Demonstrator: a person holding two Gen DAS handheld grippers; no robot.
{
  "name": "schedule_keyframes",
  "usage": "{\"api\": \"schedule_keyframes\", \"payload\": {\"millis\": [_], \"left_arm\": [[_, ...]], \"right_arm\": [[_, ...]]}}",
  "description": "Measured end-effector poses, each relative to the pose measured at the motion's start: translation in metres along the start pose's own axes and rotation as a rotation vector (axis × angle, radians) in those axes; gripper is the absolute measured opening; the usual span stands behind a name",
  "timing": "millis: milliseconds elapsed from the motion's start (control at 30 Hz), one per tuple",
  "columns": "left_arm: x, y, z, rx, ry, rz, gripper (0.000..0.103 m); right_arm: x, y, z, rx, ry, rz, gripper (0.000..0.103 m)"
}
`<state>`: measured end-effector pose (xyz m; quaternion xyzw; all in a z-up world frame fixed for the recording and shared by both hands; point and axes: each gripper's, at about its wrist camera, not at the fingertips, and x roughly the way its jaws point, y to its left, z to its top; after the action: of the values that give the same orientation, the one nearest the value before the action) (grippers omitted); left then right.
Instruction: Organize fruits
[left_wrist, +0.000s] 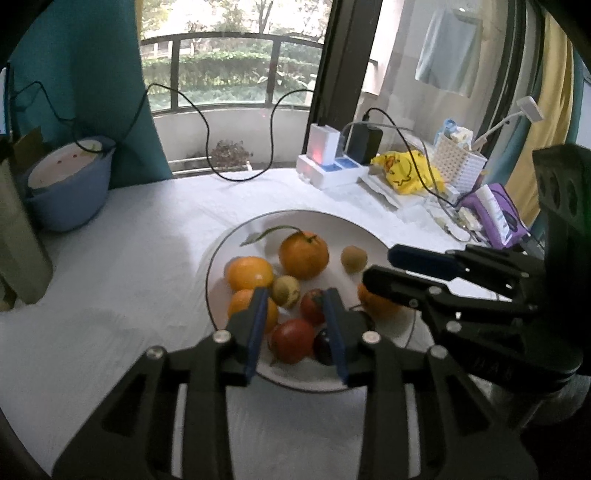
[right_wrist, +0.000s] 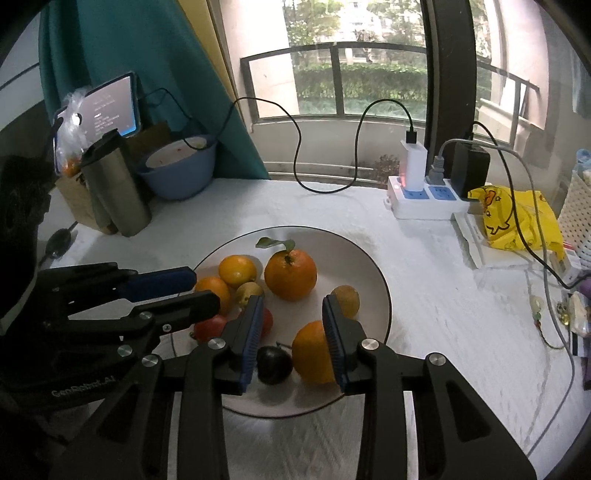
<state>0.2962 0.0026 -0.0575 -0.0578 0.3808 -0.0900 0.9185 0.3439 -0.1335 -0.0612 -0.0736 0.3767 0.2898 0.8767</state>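
Note:
A white plate on the white tablecloth holds several fruits: oranges, one with a leaf, small yellow-green fruits, red fruits and a dark plum. My left gripper is open above the plate's near side, over the red fruits. My right gripper is open above the plum and an orange. It also shows in the left wrist view, reaching in from the right. The left gripper shows at the left of the right wrist view.
A blue basin, a steel flask and a phone stand at the back left. A power strip with chargers and cables, a yellow bag and a white basket stand at the back right.

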Motion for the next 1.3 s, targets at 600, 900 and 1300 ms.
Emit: {"api": "schedule_keyframes", "payload": {"millis": [600, 900, 1300], "left_arm": [[-0.056, -0.007, -0.027, -0.01, -0.052, 0.014, 0.045], [-0.082, -0.014, -0.045, -0.01, -0.072, 0.022, 0.046], [-0.111, -0.028, -0.068, -0.003, -0.096, 0.01, 0.046]], "right_arm": [[-0.052, 0.029, -0.018, -0.008, -0.033, -0.024, 0.035], [-0.075, 0.045, -0.035, -0.008, -0.046, -0.024, 0.035], [-0.107, 0.061, -0.058, -0.014, -0.066, -0.035, 0.035]]}}
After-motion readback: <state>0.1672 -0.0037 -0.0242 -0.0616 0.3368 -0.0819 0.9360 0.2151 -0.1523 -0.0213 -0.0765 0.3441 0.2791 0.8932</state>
